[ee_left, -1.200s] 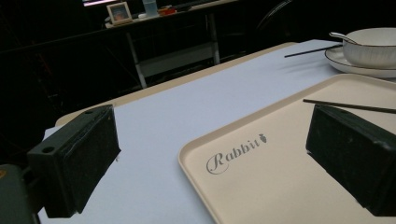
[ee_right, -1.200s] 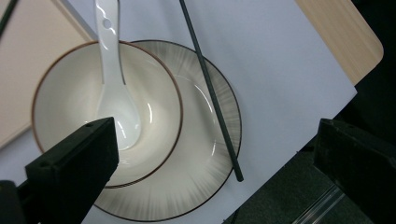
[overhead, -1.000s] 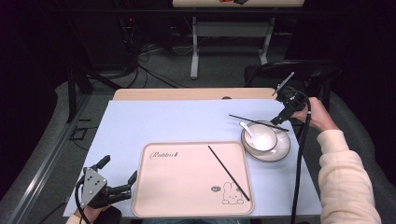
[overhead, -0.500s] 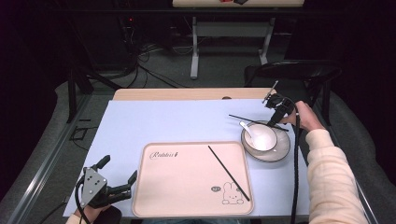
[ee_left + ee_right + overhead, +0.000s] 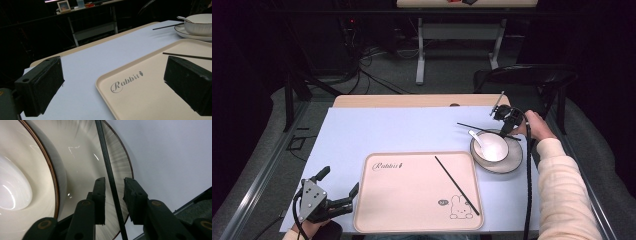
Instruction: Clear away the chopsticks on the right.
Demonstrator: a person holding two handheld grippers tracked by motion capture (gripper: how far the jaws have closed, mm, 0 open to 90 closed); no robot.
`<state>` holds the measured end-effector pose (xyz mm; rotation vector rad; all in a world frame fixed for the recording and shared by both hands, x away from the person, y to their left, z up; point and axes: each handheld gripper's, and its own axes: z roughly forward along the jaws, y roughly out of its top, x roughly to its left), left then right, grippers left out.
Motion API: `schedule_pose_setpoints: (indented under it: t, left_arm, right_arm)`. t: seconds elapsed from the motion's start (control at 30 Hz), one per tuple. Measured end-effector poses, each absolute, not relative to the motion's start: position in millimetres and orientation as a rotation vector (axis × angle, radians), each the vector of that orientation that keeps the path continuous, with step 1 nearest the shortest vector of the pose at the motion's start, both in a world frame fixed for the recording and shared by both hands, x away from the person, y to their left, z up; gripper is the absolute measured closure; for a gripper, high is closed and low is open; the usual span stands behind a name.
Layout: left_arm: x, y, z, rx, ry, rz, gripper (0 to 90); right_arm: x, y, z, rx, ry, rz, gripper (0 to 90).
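Observation:
A black chopstick (image 5: pixel 472 127) (image 5: pixel 106 157) lies across the far rim of a saucer (image 5: pixel 512 162) (image 5: pixel 82 157), which holds a white bowl (image 5: pixel 492 147) and a spoon (image 5: pixel 475 137). My right gripper (image 5: pixel 507 122) (image 5: pixel 114 200) points down over that rim. Its jaws have just been closing and stand either side of the chopstick, with a narrow gap still showing at one pad. A second chopstick (image 5: pixel 457 186) lies slantwise on the beige rabbit tray (image 5: pixel 412 200) (image 5: pixel 155 100). At the tray's near left corner my left gripper (image 5: pixel 339 180) (image 5: pixel 115 86) is open and holds nothing.
A pale blue mat (image 5: pixel 387 130) covers the tabletop. Beyond the far edge stand a dark chair (image 5: pixel 522 75) and another table's white legs (image 5: pixel 419 55), with cables on the floor. A cable trails from the right gripper along the person's sleeve (image 5: pixel 562 190).
My right gripper has come down to the chopstick on the saucer's far rim and its jaws have narrowed around it. The left gripper has kept still.

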<state>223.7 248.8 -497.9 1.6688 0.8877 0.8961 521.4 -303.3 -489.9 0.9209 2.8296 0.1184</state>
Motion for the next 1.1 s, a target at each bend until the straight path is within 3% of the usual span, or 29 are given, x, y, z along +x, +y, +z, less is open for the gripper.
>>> schedule_pose_setpoints:
  t: [0.4,0.7,1.1]
  left_arm:
    - [223.8,248.5,-497.8,1.672,0.887,0.899,2.4]
    - [223.6,248.7,-497.9,1.669,0.888,0.897,2.4]
    - [223.7,247.9,-497.8,1.671,0.888,0.898,2.4]
  right_arm:
    - [517.5,-307.2,-500.7,0.883,2.849,0.098,84.0]
    - [513.4,-306.1,-499.9,0.885,2.839,0.125,85.1]
    - [491.3,-303.2,-452.5,0.989,2.667,0.185,85.2]
